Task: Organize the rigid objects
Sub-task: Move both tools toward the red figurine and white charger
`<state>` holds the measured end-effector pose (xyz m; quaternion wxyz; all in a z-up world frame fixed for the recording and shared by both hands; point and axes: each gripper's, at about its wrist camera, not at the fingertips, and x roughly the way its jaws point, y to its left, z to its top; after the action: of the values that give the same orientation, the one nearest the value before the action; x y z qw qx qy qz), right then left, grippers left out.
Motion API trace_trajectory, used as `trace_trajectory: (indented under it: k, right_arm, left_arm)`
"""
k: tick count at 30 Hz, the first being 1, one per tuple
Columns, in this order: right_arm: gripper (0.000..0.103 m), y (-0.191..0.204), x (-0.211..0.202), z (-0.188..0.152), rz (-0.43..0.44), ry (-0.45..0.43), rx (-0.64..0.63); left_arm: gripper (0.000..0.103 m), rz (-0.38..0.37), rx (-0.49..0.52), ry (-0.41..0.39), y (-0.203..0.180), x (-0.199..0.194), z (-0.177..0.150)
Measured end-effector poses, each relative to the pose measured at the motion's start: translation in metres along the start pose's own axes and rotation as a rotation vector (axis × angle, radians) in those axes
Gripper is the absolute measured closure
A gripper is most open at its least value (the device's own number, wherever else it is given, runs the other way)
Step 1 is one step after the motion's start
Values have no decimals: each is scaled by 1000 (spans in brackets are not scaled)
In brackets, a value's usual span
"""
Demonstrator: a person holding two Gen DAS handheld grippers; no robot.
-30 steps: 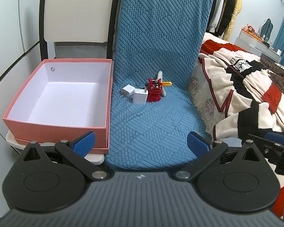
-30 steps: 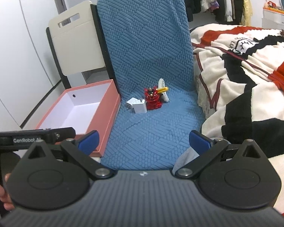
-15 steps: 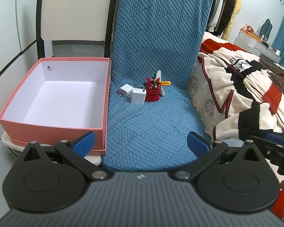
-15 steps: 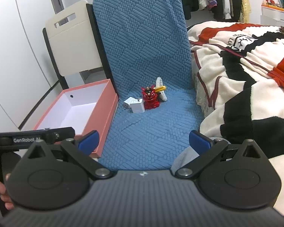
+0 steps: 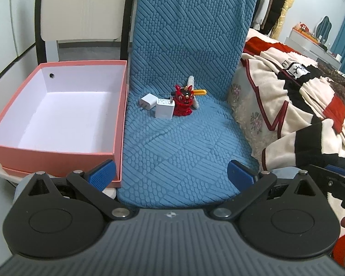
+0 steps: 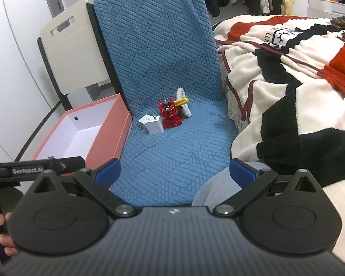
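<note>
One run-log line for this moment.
left gripper: open | right gripper: open | chargers, red figurine: on seat | pink box: empty

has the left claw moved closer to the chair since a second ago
Yes. In the left wrist view the pink box and the red figurine sit lower and larger than before, so the left claw has eased forward toward the blue chair, jaws open.

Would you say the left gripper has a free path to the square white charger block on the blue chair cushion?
Probably yes. The left gripper is open and points straight at the square white charger block, with only bare blue quilted chair cushion between them. The glossy red figurine touching its right side leaves little room for a finger.
</note>
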<state>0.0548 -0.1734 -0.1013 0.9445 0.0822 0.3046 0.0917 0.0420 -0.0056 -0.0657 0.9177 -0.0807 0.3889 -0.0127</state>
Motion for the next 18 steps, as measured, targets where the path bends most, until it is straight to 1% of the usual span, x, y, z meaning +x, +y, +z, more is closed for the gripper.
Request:
trace_trajectory:
  k: [6,10,18]
  right_arm:
    - [0,-5,26,7,7,5,0]
    - [0,-7,44,14,18,6,-1]
    - [0,-13,77,27,20,1,-2]
  left_arm:
    - [0,-22,18,18,-4,31,10]
    - [0,-27,43,15,-10,52,17]
    - [0,-34,61,31,-12,90,28]
